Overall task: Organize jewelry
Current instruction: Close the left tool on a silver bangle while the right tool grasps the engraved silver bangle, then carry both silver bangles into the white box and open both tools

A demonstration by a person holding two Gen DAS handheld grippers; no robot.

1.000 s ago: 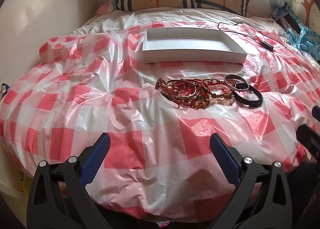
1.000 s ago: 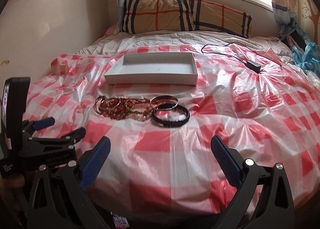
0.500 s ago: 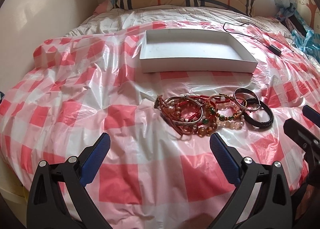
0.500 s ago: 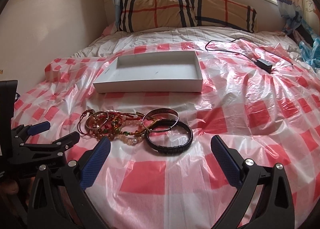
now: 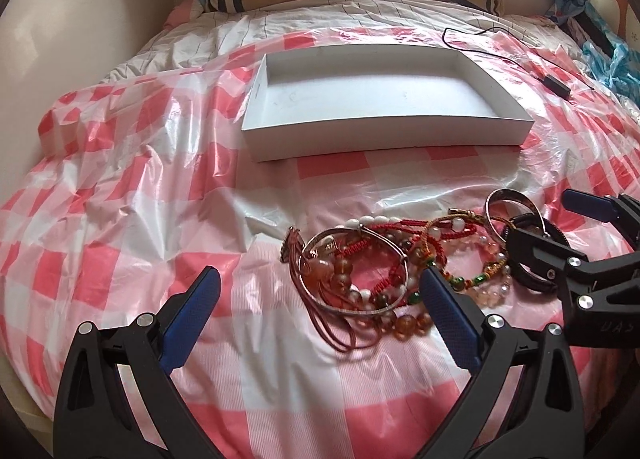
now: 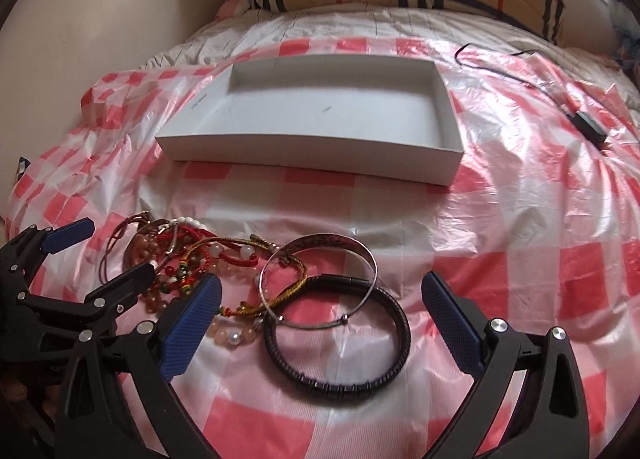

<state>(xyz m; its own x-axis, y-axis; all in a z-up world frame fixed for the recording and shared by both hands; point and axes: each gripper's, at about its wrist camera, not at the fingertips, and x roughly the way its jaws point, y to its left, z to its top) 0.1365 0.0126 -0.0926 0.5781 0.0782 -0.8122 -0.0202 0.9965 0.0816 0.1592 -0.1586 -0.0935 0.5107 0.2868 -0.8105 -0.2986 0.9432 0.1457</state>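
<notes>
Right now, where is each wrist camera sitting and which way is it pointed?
Left wrist: behind the open left claw, low over the bed, facing the pillow; the bead bracelet tangle lies ahead, and the right claw shows at right.
Right wrist: behind the open right claw, facing the same way, over the black braided bracelet; the left claw shows at left.
Shared: white box, silver bangle, checked sheet.
</notes>
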